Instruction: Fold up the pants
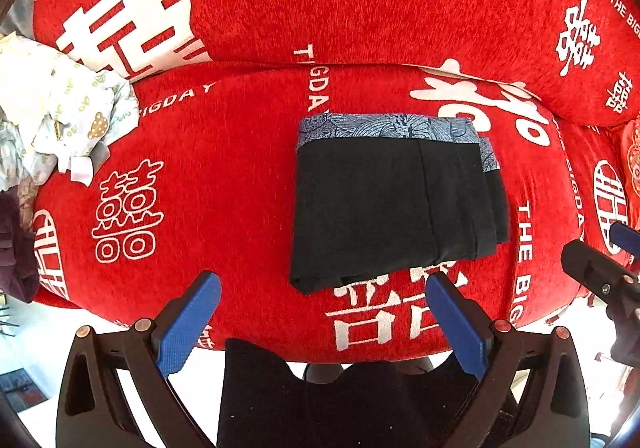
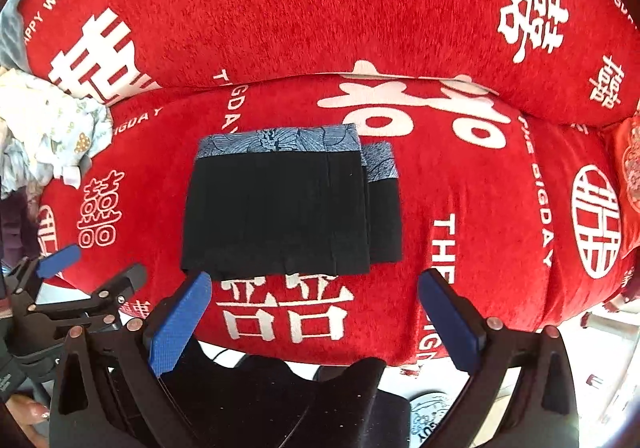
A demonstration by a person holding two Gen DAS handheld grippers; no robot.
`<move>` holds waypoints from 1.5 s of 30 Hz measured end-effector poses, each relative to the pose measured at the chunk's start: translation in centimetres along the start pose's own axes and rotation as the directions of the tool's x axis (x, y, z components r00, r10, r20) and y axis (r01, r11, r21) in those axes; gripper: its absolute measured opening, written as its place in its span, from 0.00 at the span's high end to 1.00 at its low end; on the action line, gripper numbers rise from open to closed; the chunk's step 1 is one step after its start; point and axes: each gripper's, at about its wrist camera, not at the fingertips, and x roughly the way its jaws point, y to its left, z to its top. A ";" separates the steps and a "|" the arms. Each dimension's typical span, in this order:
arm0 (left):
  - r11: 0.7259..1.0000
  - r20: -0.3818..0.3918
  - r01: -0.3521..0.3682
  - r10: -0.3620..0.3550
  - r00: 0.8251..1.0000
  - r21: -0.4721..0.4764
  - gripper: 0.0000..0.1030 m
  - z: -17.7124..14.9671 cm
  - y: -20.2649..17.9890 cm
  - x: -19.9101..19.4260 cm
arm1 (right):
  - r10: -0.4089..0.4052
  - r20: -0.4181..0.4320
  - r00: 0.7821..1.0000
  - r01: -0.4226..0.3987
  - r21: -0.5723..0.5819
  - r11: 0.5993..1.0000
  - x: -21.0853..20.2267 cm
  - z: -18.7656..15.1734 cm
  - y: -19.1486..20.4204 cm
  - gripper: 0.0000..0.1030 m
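Both sets of jaws are spread wide and gripping nothing: the left gripper (image 1: 323, 294) hangs just short of the near edge of the pants (image 1: 388, 200), and the right gripper (image 2: 314, 290) hovers beside it, its left blue pad at the near left corner of the same bundle. The pants lie folded into a compact black rectangle on the seat of the red sofa (image 1: 224, 184), a blue-grey patterned waistband (image 2: 280, 142) along the far edge and a second folded layer sticking out on the right side. The sofa cover is red with large white Chinese characters and English lettering printed on it, and its backrest rises behind the pants. Off to the left, well apart from the pants, a heap of pale printed laundry (image 1: 60, 108) sits against the sofa's corner, with something dark purple (image 1: 16, 244) below it.
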 end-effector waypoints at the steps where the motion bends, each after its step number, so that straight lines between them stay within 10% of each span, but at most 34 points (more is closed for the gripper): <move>1: 1.000 0.001 0.003 -0.003 1.000 0.002 0.00 0.0 0.1 -0.1 | -0.009 0.001 1.000 0.009 -0.003 1.000 -0.1 -0.1 0.2 0.00; 15: 0.999 0.027 -0.013 0.012 1.000 0.037 0.00 -0.8 1.6 -0.3 | -0.090 0.005 0.996 0.089 0.032 0.995 0.9 -1.2 0.8 0.00; 45: 0.992 -0.034 -0.073 0.070 0.997 -0.104 0.00 -0.3 -0.6 10.4 | 0.027 -0.152 0.988 -0.038 -0.068 0.997 14.7 0.0 -1.2 0.00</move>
